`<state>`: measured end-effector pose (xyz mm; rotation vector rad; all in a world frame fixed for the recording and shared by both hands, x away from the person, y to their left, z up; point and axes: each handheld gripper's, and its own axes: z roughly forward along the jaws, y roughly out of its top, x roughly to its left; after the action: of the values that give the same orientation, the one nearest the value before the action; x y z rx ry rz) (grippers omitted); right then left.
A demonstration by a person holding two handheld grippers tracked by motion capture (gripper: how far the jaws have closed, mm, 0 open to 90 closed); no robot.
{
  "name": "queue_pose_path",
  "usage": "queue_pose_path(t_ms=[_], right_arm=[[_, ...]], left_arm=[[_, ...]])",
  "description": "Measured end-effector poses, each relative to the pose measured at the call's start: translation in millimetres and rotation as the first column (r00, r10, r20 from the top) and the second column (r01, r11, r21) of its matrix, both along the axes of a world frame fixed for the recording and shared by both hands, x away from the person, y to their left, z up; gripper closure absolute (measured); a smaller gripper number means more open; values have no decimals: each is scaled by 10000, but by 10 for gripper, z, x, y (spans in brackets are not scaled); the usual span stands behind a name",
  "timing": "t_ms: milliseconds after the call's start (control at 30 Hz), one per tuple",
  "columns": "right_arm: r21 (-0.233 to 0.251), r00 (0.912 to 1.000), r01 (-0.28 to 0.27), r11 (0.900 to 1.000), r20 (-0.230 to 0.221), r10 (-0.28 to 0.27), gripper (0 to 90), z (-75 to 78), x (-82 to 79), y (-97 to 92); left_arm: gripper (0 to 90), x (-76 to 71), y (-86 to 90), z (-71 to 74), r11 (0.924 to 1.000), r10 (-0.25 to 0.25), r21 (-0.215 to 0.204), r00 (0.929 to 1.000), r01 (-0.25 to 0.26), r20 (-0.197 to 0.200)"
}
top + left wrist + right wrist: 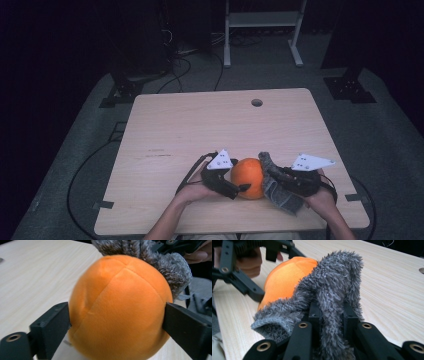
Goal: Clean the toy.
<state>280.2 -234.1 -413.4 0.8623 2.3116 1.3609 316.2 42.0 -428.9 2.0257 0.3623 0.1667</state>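
Near the front edge of the pale wooden table (165, 125), a round orange plush ball (248, 177) sits between both grippers. Left gripper (239, 189) jaws flank the ball on either side, pads touching or just beside its fabric; firm grasp or not, cannot tell. Right gripper (270, 172), just right of the ball, is clenched on a fuzzy grey cloth (332, 297), which drapes against the ball's right side.

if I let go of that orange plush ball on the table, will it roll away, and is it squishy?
The orange ball looks like stitched plush, so it is probably soft, light and easy to dent. It is round, so it may roll on the smooth table, though the fuzzy grey cloth against it could check that.
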Motion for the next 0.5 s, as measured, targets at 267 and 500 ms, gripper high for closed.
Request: queue_pose_path(t_ms=[267, 500], right_arm=[[154, 9923, -807, 9966, 959, 788, 742, 319, -167, 60], [-412, 9963, -378, 9984, 761, 409, 741, 172, -97, 30]], left_arm=[[356, -76, -25, 88, 9999, 69, -100, 9997, -66, 228], [173, -42, -56, 27, 9999, 93, -101, 9998, -91, 197]])
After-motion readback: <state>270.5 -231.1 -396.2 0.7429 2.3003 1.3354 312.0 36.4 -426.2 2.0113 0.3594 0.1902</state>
